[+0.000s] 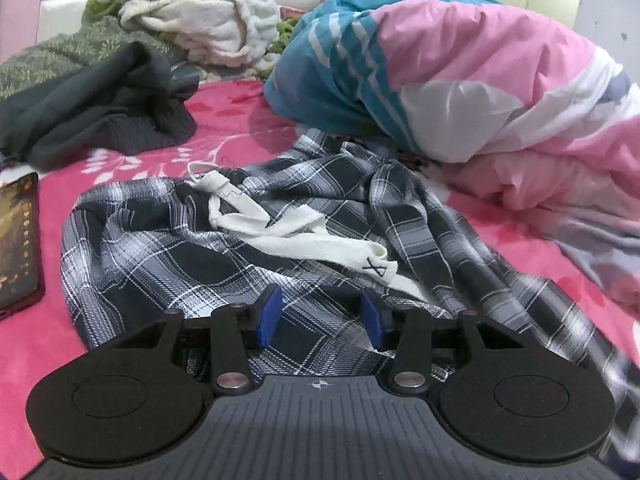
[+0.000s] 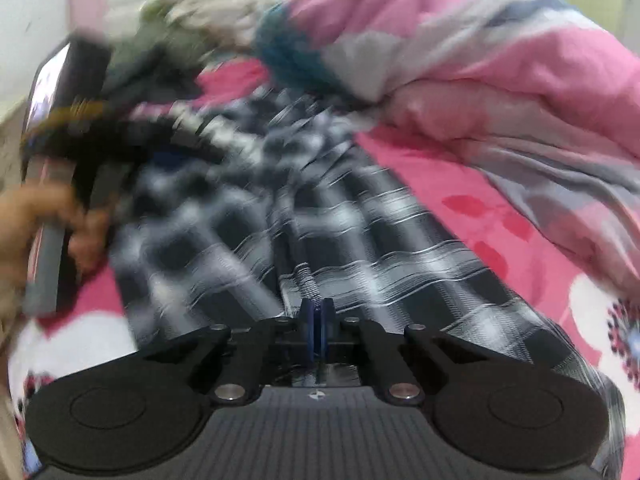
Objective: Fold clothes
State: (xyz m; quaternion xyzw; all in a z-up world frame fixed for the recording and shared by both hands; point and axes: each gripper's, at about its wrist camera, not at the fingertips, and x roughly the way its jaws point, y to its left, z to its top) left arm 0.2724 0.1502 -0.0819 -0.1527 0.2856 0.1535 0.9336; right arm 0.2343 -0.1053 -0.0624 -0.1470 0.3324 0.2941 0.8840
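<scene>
Pink bedspread (image 1: 240, 128) carried plaid shorts (image 1: 200, 248); left gripper (image 1: 320, 316) gaped empty above them, right gripper (image 2: 318, 328) pinched their fabric.

Black tool (image 1: 320, 316), blue pads (image 1: 270, 312); blurred, seemingly bare hand (image 2: 48, 232).

Bed (image 1: 248, 120) carries all items. Checked garment (image 1: 168, 248) lies spread at centre, directly ahead of the left claw (image 1: 320, 314), whose fingers stand apart above the near edge of the cloth. Drawstring (image 1: 280, 224) rests on top of the garment. Phone (image 1: 18, 244) lies on the bed at the left, just beside the garment. Dark garment (image 1: 92, 120) lies behind at left; towel heap (image 1: 192, 20) further behind it. Bundled quilt (image 1: 460, 80) sits behind at right. Right claw (image 2: 318, 328) pinches the garment's near fold.
</scene>
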